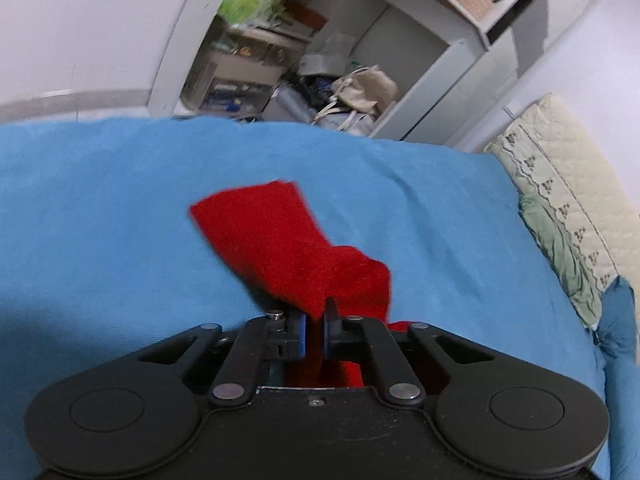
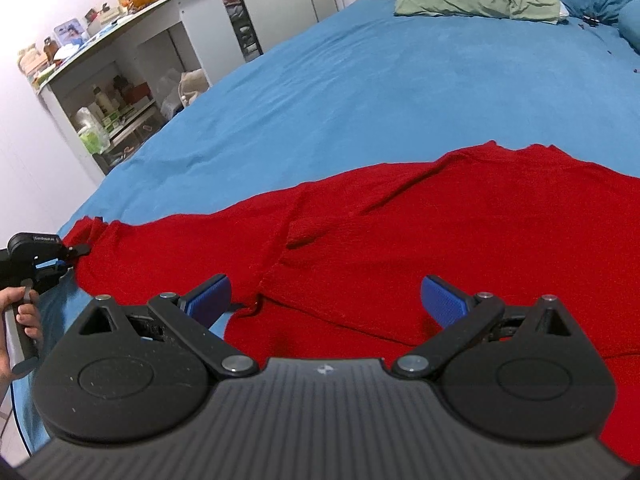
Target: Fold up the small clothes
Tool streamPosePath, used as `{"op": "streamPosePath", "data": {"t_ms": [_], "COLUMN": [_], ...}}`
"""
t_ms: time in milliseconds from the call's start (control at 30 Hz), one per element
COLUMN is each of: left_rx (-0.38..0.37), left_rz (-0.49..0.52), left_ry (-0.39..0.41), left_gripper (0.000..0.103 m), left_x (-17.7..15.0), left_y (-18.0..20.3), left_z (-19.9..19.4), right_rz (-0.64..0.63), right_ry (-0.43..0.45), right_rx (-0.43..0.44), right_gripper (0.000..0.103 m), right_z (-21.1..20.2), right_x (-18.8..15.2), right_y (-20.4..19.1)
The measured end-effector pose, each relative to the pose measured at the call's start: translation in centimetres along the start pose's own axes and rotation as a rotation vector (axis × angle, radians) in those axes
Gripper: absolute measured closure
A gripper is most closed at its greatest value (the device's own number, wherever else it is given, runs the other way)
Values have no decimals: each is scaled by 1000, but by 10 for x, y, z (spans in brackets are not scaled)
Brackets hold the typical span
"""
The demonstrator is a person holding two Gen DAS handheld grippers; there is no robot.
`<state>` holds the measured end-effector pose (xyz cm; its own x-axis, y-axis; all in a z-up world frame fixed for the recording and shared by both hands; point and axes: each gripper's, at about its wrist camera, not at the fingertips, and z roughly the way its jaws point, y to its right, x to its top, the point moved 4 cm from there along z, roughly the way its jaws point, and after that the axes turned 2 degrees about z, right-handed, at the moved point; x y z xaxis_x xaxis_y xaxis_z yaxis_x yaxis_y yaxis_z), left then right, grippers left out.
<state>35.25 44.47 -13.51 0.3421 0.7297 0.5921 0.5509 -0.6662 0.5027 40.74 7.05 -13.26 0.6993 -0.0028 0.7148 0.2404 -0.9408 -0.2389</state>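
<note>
left gripper (image 1: pixel 315 330): jaws pinching one end of the red knitted garment (image 2: pixel 400 240), that end raised off the bed | right gripper (image 2: pixel 325 300): jaws spread wide, above the garment's near edge | garment: spread across near part of blue-sheeted bed (image 2: pixel 360 80) | far right: pale green pillow (image 2: pixel 476 2)

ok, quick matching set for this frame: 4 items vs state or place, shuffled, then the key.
1. left gripper
2. right gripper
3. red garment
4. green pillow

a. spread on the blue sheet
b. open, above the garment
c. at the head of the bed
d. shut on red fabric

Pairs: 1-d, 2-b, 3-a, 4-c
</note>
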Motion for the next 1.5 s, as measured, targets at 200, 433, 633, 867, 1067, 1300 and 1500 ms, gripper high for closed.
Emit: {"op": "streamPosePath", "data": {"t_ms": [200, 433, 633, 867, 1067, 1300, 1500], "left_rx": [-112, -374, -466, -388, -396, -304, -197], "left_rz": [156, 450, 623, 707, 786, 805, 749], "left_ry": [87, 66, -147, -272, -179, -56, -64], "left_gripper": [97, 97, 97, 96, 15, 6, 6], "left_x": [3, -75, -222, -305, -276, -216, -218], "left_y": [82, 261, 363, 361, 350, 281, 224], "left_z": [-39, -72, -26, 19, -18, -66, -52], "right_rz": [31, 99, 162, 218, 229, 45, -102], "right_ry": [50, 149, 181, 131, 144, 120, 27], "right_rx": [-3, -48, -152, -245, -241, -176, -176], "right_gripper": [0, 0, 0, 0, 0, 0, 0], "right_z": [-23, -73, -109, -123, -125, -93, -13], "right_x": [9, 23, 18, -13, -17, 10, 11], "right_y": [17, 66, 132, 195, 207, 151, 99]}}
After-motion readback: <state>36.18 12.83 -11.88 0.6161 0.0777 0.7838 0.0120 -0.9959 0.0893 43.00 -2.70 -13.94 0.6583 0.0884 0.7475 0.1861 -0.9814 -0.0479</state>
